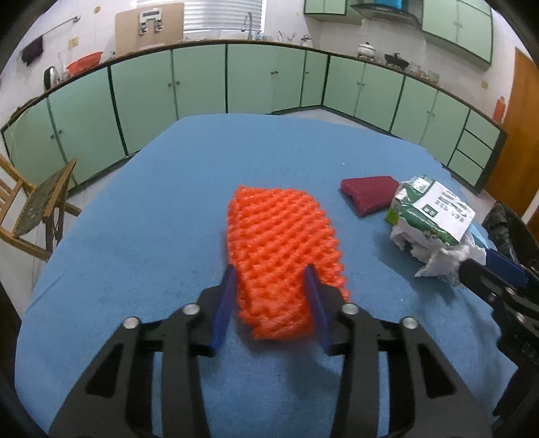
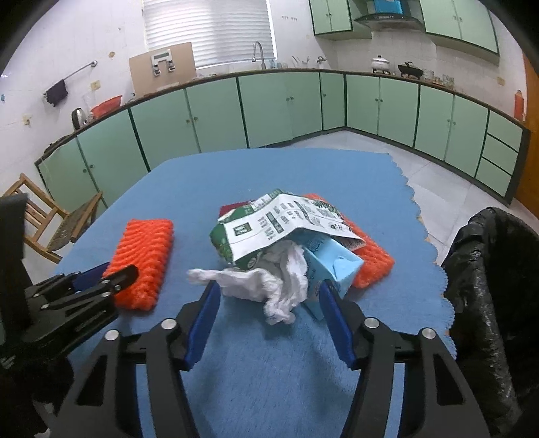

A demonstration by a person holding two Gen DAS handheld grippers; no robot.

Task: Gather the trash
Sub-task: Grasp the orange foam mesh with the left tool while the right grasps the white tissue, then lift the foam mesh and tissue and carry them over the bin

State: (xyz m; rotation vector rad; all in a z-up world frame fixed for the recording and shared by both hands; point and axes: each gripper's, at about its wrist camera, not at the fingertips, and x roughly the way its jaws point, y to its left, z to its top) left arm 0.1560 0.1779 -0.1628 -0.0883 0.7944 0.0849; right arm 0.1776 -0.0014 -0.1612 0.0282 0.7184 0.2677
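While left hand-held gripper (image 1: 272, 274) straddles orange foam net (image 1: 283, 249) (jaws apart), right hand-held gripper (image 2: 267, 293) gapes before crumpled tissue (image 2: 269, 286).

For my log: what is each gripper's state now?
Left gripper: open, fingers straddling the orange foam net.
Right gripper: open, around crumpled white tissue.

Kitchen around me, pale green cabinets (image 1: 202, 81) along white tiled walls, blinds (image 2: 209, 30) over the window, wooden chair (image 1: 37, 205) at left, pale floor tiles (image 2: 434, 168), my blue-clothed table (image 1: 161, 209).
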